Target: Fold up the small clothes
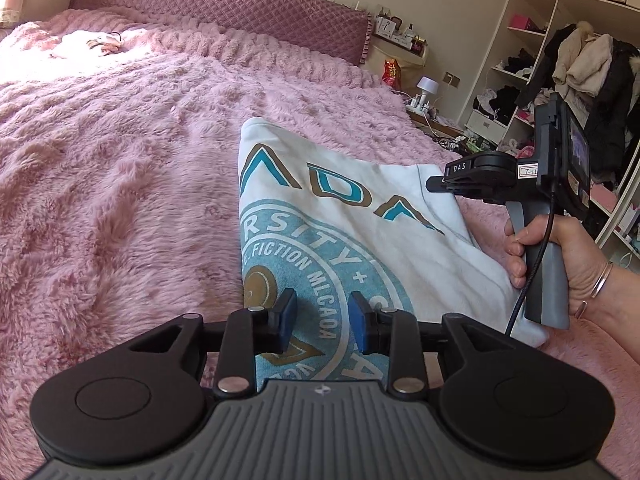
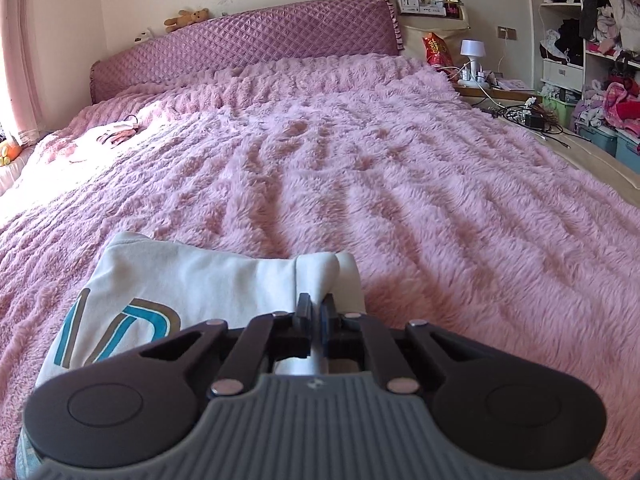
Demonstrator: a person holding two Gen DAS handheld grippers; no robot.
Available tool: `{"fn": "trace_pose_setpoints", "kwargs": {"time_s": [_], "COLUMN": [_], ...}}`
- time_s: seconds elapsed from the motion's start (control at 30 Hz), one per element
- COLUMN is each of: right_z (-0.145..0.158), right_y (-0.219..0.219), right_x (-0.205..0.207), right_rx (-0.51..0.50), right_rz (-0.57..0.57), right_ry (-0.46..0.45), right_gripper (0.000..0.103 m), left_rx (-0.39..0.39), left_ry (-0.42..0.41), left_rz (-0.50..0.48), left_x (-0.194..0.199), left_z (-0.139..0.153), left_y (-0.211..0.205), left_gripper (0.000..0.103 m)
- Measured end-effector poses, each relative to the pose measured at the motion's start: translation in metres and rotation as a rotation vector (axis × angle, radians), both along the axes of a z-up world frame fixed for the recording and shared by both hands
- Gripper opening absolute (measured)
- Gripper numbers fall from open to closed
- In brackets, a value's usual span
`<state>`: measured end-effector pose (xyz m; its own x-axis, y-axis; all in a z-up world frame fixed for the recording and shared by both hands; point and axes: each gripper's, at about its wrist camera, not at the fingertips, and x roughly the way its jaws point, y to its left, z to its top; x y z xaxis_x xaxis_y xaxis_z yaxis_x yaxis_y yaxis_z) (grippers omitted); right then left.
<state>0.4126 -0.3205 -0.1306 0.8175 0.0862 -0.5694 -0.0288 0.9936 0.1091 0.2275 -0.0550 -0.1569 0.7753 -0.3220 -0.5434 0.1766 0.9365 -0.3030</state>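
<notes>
A white T-shirt (image 1: 352, 232) with a teal and tan round print lies partly folded on the pink furry bedspread (image 1: 120, 180). My left gripper (image 1: 323, 316) is open, its blue pads (image 1: 287, 312) just above the shirt's near printed part, holding nothing. My right gripper (image 2: 316, 312) is shut on a white fold of the shirt (image 2: 320, 276) at its far edge. In the left wrist view the right gripper (image 1: 436, 182) shows at the shirt's right side, held by a hand (image 1: 568, 264).
The purple quilted headboard (image 2: 248, 44) stands at the far end. A small pale garment (image 2: 116, 132) lies at the far left of the bed. A bedside table with a lamp (image 2: 472, 56) and cables, and open shelves of clothes (image 1: 560, 80), are on the right.
</notes>
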Motion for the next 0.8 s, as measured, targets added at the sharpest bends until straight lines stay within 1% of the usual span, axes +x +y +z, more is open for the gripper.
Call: {"fn": "trace_pose_setpoints", "kwargs": {"time_s": [0.1, 0.17, 0.2, 0.23, 0.33, 0.43, 0.47, 0.5, 0.53, 0.57, 0.6, 0.7, 0.8], "right_z": [0.008, 0.013, 0.013, 0.009, -0.011, -0.027, -0.029, -0.029, -0.027, -0.022, -0.016, 0.005, 0.019], "right_y": [0.0, -0.002, -0.004, -0.006, -0.012, -0.017, -0.019, -0.02, -0.023, -0.026, -0.03, -0.042, -0.055], "right_x": [-0.003, 0.0, 0.004, 0.01, 0.02, 0.022, 0.021, 0.02, 0.018, 0.013, 0.007, -0.03, -0.093], "right_rx": [-0.01, -0.019, -0.026, -0.031, -0.024, -0.007, -0.001, 0.002, 0.01, 0.022, 0.035, 0.085, 0.155], "right_rz": [-0.007, -0.005, -0.01, -0.012, -0.024, -0.047, -0.053, -0.064, -0.07, -0.078, -0.084, -0.048, -0.022], "right_ry": [-0.057, -0.066, -0.062, -0.038, 0.027, 0.047, 0.05, 0.048, 0.048, 0.037, 0.024, -0.013, -0.034], "right_gripper": [0.0, 0.0, 0.0, 0.0, 0.0, 0.0, 0.001, 0.006, 0.018, 0.029, 0.031, 0.03, 0.034], "left_rx": [0.009, 0.025, 0.033, 0.037, 0.045, 0.056, 0.062, 0.068, 0.075, 0.078, 0.08, 0.088, 0.097], "left_ry": [0.0, -0.006, -0.008, -0.008, -0.008, -0.007, -0.006, -0.005, -0.005, -0.004, -0.004, -0.003, -0.004], "left_rz": [0.001, -0.005, -0.008, -0.008, -0.012, -0.018, -0.021, -0.022, -0.024, -0.025, -0.026, -0.026, -0.023], "left_x": [-0.001, -0.001, -0.001, -0.002, -0.003, -0.003, -0.002, -0.002, -0.001, -0.001, -0.001, 0.0, -0.001], "left_z": [-0.001, -0.002, -0.002, -0.002, -0.003, -0.004, -0.004, -0.005, -0.005, -0.005, -0.005, -0.005, -0.005], "left_y": [-0.003, -0.006, -0.008, -0.009, -0.011, -0.012, -0.012, -0.013, -0.012, -0.013, -0.013, -0.014, -0.016], "left_gripper": [0.036, 0.036, 0.036, 0.036, 0.036, 0.036, 0.036, 0.037, 0.037, 0.037, 0.037, 0.038, 0.038]}}
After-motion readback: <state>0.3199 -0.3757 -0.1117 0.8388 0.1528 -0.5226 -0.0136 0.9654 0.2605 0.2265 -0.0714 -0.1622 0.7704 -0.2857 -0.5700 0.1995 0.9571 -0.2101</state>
